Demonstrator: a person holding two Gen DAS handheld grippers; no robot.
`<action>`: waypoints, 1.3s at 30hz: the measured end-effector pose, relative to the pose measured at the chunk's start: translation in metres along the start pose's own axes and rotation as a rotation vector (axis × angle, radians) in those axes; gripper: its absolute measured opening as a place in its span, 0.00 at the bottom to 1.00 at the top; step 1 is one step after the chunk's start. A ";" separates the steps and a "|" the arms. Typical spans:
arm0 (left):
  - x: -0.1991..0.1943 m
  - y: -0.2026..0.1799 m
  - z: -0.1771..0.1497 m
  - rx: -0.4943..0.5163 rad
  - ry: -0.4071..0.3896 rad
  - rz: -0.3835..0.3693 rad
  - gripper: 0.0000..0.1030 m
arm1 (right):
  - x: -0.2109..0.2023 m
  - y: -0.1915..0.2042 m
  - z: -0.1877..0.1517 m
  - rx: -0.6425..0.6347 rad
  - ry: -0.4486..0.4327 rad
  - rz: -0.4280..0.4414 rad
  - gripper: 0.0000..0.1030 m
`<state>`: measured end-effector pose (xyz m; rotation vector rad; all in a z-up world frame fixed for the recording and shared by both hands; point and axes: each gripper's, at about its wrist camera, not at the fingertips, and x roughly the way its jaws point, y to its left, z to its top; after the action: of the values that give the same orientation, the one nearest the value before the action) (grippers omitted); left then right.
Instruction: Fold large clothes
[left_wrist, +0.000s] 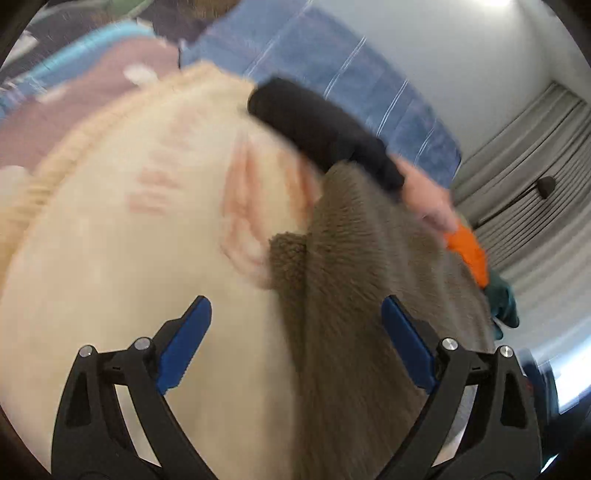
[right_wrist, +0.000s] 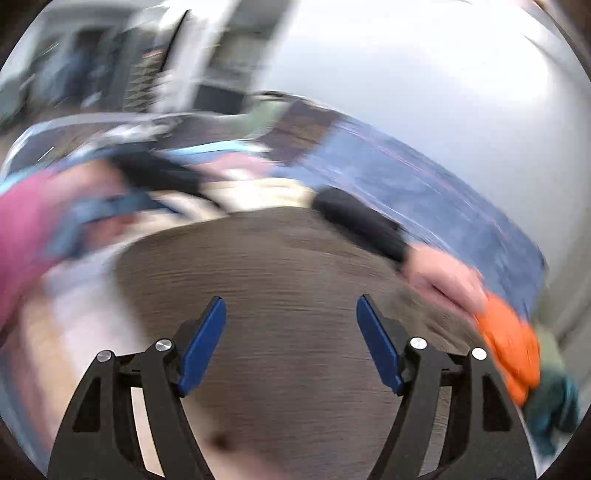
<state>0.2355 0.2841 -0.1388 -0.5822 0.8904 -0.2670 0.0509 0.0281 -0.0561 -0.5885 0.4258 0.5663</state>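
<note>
A fuzzy brown garment (left_wrist: 354, 266) lies partly over a cream knit sweater (left_wrist: 129, 229) with pink markings. My left gripper (left_wrist: 297, 332) is open and empty, just above where the two meet. In the blurred right wrist view the brown garment (right_wrist: 280, 280) fills the middle. My right gripper (right_wrist: 291, 332) is open and empty over it. A person's arm in a black sleeve (left_wrist: 325, 129) reaches across the far edge of the brown garment; it also shows in the right wrist view (right_wrist: 362, 221), the hand on an orange item (right_wrist: 509, 350).
A blue striped cover (left_wrist: 351, 74) lies behind the clothes. A mauve garment (left_wrist: 74, 110) and a light blue one (left_wrist: 81, 51) sit at the far left. An orange item (left_wrist: 469, 254) and a teal cloth (left_wrist: 504, 299) lie at the right. Grey curtains (left_wrist: 535, 147) hang beyond.
</note>
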 end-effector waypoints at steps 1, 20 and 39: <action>0.013 0.002 0.005 -0.008 0.035 0.008 0.91 | -0.001 0.021 -0.001 -0.050 0.001 0.027 0.72; 0.049 0.023 0.006 0.012 0.014 -0.429 0.65 | 0.083 0.116 0.006 -0.407 0.086 -0.095 0.75; 0.051 0.033 0.010 -0.027 0.046 -0.443 0.60 | 0.084 0.108 0.015 -0.267 0.024 -0.118 0.41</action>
<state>0.2735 0.2915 -0.1863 -0.7996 0.8032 -0.6712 0.0535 0.1430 -0.1318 -0.8713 0.3370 0.5065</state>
